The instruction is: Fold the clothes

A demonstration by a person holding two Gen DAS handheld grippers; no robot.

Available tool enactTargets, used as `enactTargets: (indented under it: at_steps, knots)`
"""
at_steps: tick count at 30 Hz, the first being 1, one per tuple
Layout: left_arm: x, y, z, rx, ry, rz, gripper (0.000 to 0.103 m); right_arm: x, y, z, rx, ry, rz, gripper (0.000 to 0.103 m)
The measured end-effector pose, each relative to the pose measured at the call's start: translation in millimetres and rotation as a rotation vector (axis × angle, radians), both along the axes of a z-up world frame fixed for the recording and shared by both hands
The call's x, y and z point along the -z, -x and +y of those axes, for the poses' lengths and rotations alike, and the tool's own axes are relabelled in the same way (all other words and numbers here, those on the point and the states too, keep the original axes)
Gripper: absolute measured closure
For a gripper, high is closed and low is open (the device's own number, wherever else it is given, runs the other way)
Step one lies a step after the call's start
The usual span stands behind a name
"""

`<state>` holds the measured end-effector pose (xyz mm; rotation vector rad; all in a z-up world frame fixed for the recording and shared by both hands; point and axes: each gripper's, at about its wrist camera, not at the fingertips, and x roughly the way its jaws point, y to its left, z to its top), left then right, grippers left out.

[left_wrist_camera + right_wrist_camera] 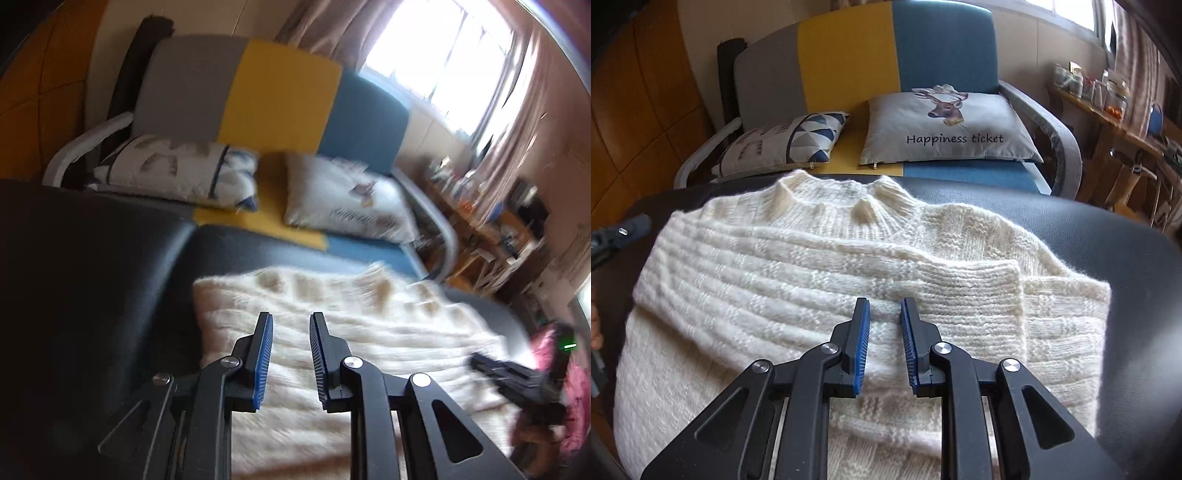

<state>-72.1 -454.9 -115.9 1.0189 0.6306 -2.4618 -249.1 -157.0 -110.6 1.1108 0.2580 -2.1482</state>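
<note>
The cream knitted sweater lay spread on a black padded surface (a leather-look seat or ottoman, I could not tell which), its ribbed collar pointing toward the grey, yellow and blue sofa beyond it. One sleeve was already folded in across the body of the sweater, its ribbed cuff lying near the middle of the chest, so I judged the first fold done on that side. The other side of the sweater looked tidy too, though I could not tell from where I stood whether its sleeve had been tucked under or laid across.

The right gripper hung just above the folded sleeve, its jaws a narrow gap apart with nothing between them. The left gripper hovered over the sweater's far side, likewise parted a little and empty; its view was smeared with motion, and the right gripper showed there as a dark blur at the sweater's edge.

Two cushions rested on the sofa behind the sweater, a deer-print cushion and a triangle-pattern cushion beside it.

By my reckoning the job was about midway: the sleeves were dealt with, at least in part, and the body had yet to be doubled over from hem to collar.
</note>
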Motion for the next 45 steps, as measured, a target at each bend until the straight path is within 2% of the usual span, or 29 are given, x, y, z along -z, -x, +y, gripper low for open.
enactTargets:
  at_steps: [2, 4, 6, 8, 10, 14, 15, 18, 21, 23, 26, 30, 34, 37, 38, 40, 42, 43, 45]
  knots:
    - [22, 4, -10, -0.013, -0.027, -0.041, 0.085, 6, 2, 1, 0.001, 0.006, -0.013, 0.084]
    - [24, -1, -10, -0.006, -0.010, -0.023, 0.086, 10, 1, 1, -0.004, 0.016, -0.010, 0.084]
    - [18, -9, -10, -0.007, -0.024, 0.003, 0.086, 12, -1, 1, -0.010, 0.018, 0.002, 0.084]
    - [3, -20, -13, -0.014, -0.030, 0.063, 0.086, 12, -1, 1, -0.016, 0.022, 0.006, 0.084]
    - [-9, -30, -22, 0.000, -0.066, 0.114, 0.086, 13, 0, 3, -0.017, 0.035, 0.000, 0.084]
    - [-21, -31, -54, 0.054, -0.156, 0.149, 0.086, 14, 0, 6, -0.015, 0.054, -0.001, 0.084]
    - [-22, -29, -62, 0.071, -0.162, 0.146, 0.086, 14, 0, 6, -0.016, 0.057, -0.003, 0.084]
    - [-19, -9, -77, 0.173, -0.119, 0.039, 0.085, 14, 1, 8, -0.021, 0.070, -0.007, 0.084]
    - [0, 4, -92, 0.172, -0.136, -0.087, 0.082, 15, 2, 10, -0.024, 0.087, -0.010, 0.084]
    - [12, 8, -96, 0.171, -0.168, -0.118, 0.081, 16, 2, 11, -0.021, 0.097, -0.011, 0.084]
    - [23, 9, -100, 0.177, -0.242, -0.080, 0.076, 17, 1, 11, -0.019, 0.099, -0.005, 0.083]
    - [32, 8, -104, 0.177, -0.346, -0.017, 0.075, 17, 0, 10, -0.018, 0.096, 0.001, 0.083]
    - [38, 12, -106, 0.175, -0.389, -0.005, 0.074, 17, 0, 10, -0.018, 0.098, 0.000, 0.083]
    - [38, 18, -105, 0.166, -0.372, -0.017, 0.078, 17, 0, 10, -0.017, 0.097, 0.003, 0.083]
    - [35, 18, -102, 0.157, -0.328, -0.018, 0.087, 17, 0, 10, -0.017, 0.095, 0.004, 0.083]
    - [24, 17, -92, 0.132, -0.217, -0.028, 0.093, 17, -1, 9, -0.016, 0.090, 0.011, 0.083]
    - [8, 11, -73, 0.111, -0.055, -0.022, 0.094, 17, -3, 8, -0.016, 0.082, 0.022, 0.083]
    - [1, 9, -62, 0.102, 0.035, -0.036, 0.094, 17, -4, 7, -0.017, 0.077, 0.027, 0.083]
    - [7, 13, -45, 0.095, 0.146, -0.104, 0.094, 17, -5, 7, -0.017, 0.072, 0.032, 0.083]
